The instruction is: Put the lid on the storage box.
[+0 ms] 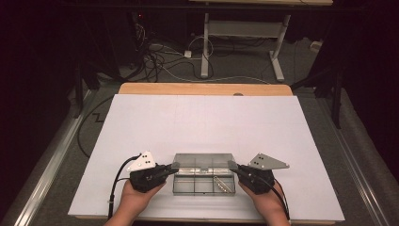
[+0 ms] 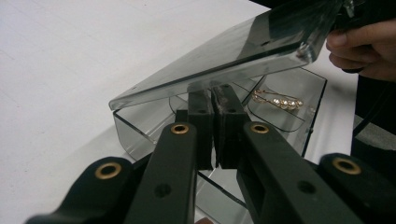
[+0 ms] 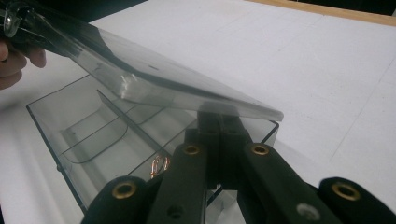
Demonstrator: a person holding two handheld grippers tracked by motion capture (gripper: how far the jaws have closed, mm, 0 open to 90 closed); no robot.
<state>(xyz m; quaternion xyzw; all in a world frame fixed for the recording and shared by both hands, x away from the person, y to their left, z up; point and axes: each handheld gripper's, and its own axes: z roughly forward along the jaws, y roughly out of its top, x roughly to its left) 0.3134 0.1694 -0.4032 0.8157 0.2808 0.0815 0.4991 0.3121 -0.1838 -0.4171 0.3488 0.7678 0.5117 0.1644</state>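
A clear plastic compartment box (image 1: pixel 179 187) sits near the front edge of the table, its lid (image 1: pixel 203 159) raised at a slant. A gold chain with pearls (image 1: pixel 220 183) lies in the right front compartment. My left gripper (image 1: pixel 175 166) is shut at the lid's left end. In the left gripper view its tips (image 2: pixel 212 91) sit just under the tilted lid (image 2: pixel 224 51), with the chain (image 2: pixel 278 100) beyond. My right gripper (image 1: pixel 231 165) is shut at the lid's right end. There the tips (image 3: pixel 219 116) are tucked under the lid (image 3: pixel 154 84). Nothing shows between either pair of pads.
A white sheet (image 1: pixel 202 122) covers the wooden table (image 1: pixel 202 88). Beyond the far edge are floor cables (image 1: pixel 155 61) and the white legs of another table (image 1: pixel 205 47). The person's other hand appears at the edge of each gripper view (image 2: pixel 364 51) (image 3: pixel 14 65).
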